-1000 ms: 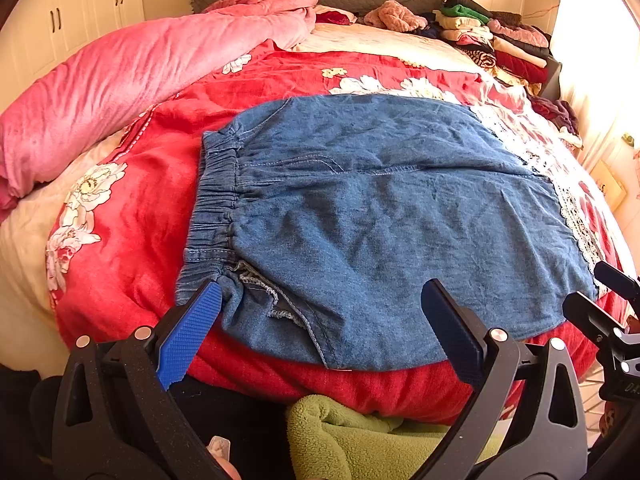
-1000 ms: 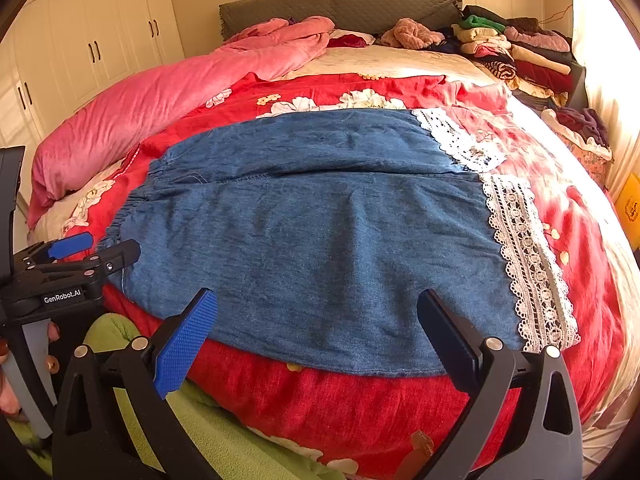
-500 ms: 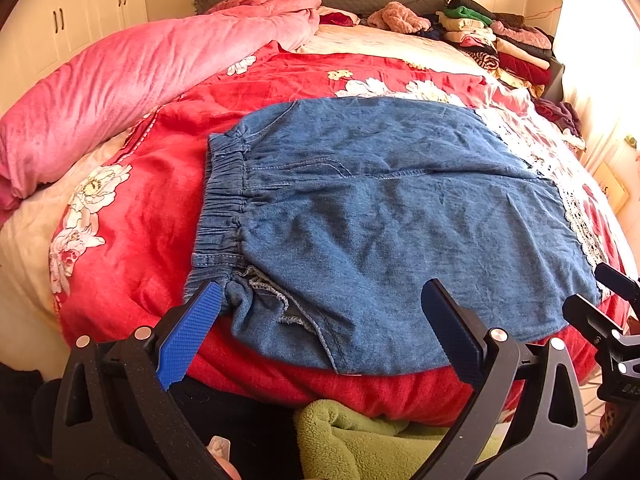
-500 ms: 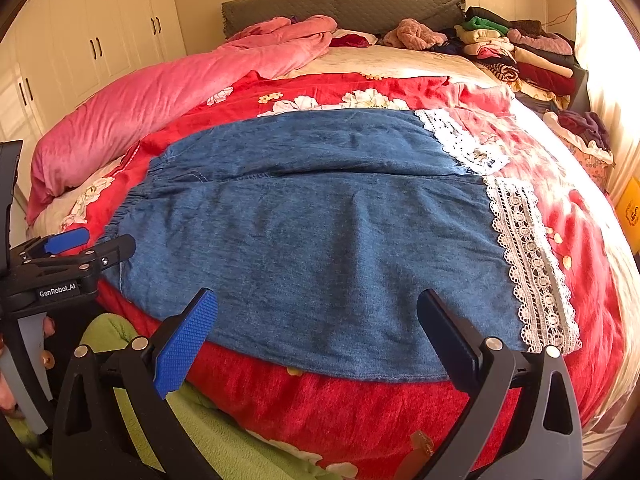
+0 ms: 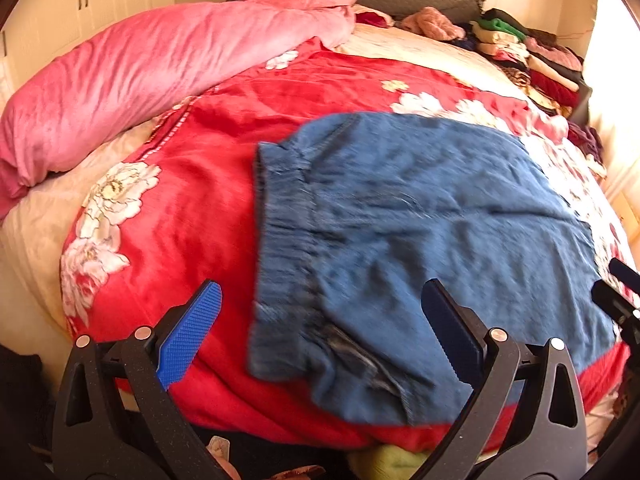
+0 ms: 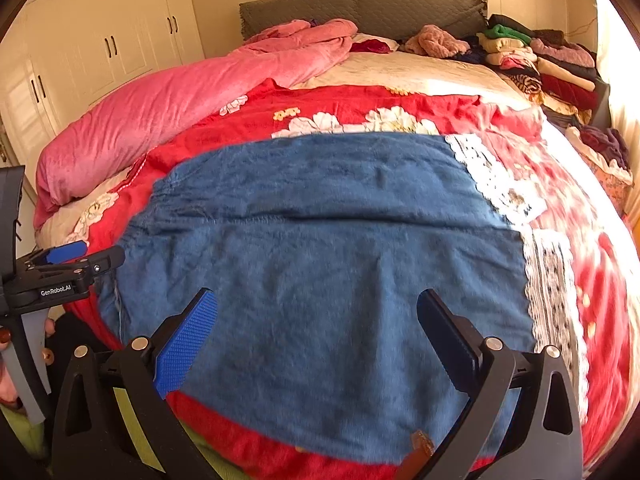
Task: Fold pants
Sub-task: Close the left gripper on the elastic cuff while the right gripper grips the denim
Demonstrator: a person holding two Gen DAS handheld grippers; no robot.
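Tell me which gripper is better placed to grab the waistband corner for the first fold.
Left. The left gripper is open with the pants' elastic waistband corner lying between its fingers. The right gripper faces the mid-leg denim, nearer the lace hems.

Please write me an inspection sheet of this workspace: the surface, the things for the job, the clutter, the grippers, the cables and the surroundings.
Surface: bed covered by a red flowered blanket.
Job's things: blue denim pants lie flat, waistband on the left, white lace hems on the right; not yet folded.
Clutter: pink quilt bunched along the left side; clothes pile at the far right corner.
Grippers: left gripper open over the waistband end; right gripper open over the near leg; neither holds cloth.
Cables: nothing seen.
Surroundings: grey headboard, cream wardrobe on the left.
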